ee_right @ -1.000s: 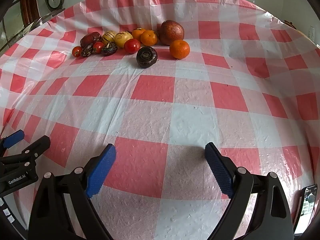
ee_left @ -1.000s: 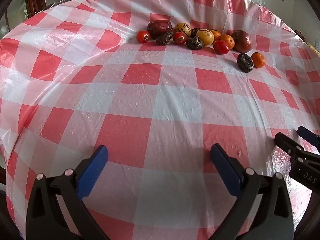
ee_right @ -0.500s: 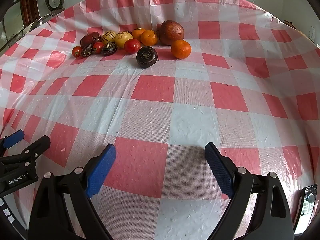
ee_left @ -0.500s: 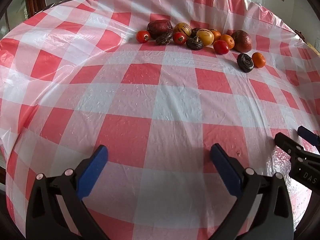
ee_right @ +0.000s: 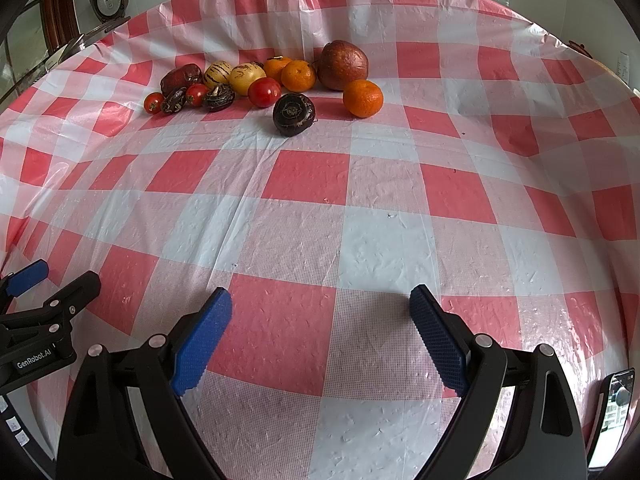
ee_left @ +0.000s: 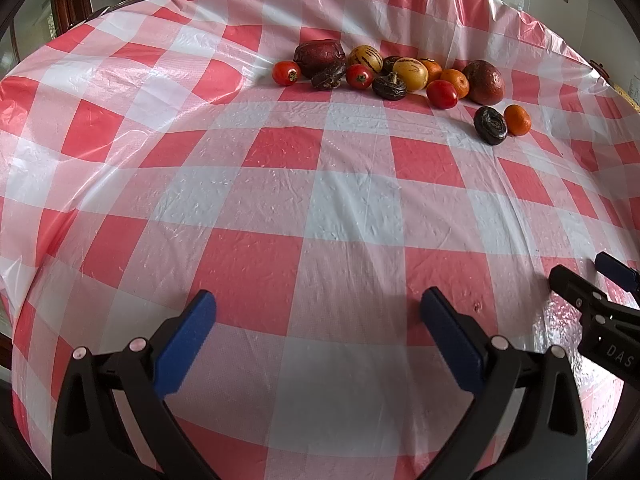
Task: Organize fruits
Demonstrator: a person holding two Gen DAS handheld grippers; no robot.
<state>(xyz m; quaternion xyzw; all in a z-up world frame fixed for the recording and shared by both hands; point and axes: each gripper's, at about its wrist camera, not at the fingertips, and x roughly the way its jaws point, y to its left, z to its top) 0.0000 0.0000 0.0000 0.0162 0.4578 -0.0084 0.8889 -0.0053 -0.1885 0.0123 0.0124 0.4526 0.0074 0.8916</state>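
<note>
Both pairs of blue-padded fingers stand wide apart on my feeds, with nothing between them. My left gripper (ee_left: 318,312) and my right gripper (ee_right: 320,308) hang low over the near part of the red-and-white checked tablecloth (ee_right: 384,248), side by side; each shows at the edge of the other's view.

I see the fruits (ee_left: 394,74) bunched in a loose row at the far side of the table, well apart from both sets of fingers. The row's long axis runs left to right across my view, roughly square to the way the fingers point. From the left it starts with a small tomato (ee_left: 285,73), a large dark red fruit (ee_left: 319,57) behind it and a shrivelled dark one (ee_left: 328,78) in front. Then come two yellow striped fruits (ee_right: 247,78), which I take to be pepino melons, though the view is too small to be sure. A bigger tomato (ee_right: 264,92) touches the second of them, with two tangerines (ee_right: 298,75) and a big russet-red fruit (ee_right: 343,65) further right.

Two pieces sit slightly forward of the row: a dark purple round fruit (ee_right: 293,114), its flat end tipped toward my right camera, and a lone tangerine (ee_right: 363,98) just beside it.
</note>
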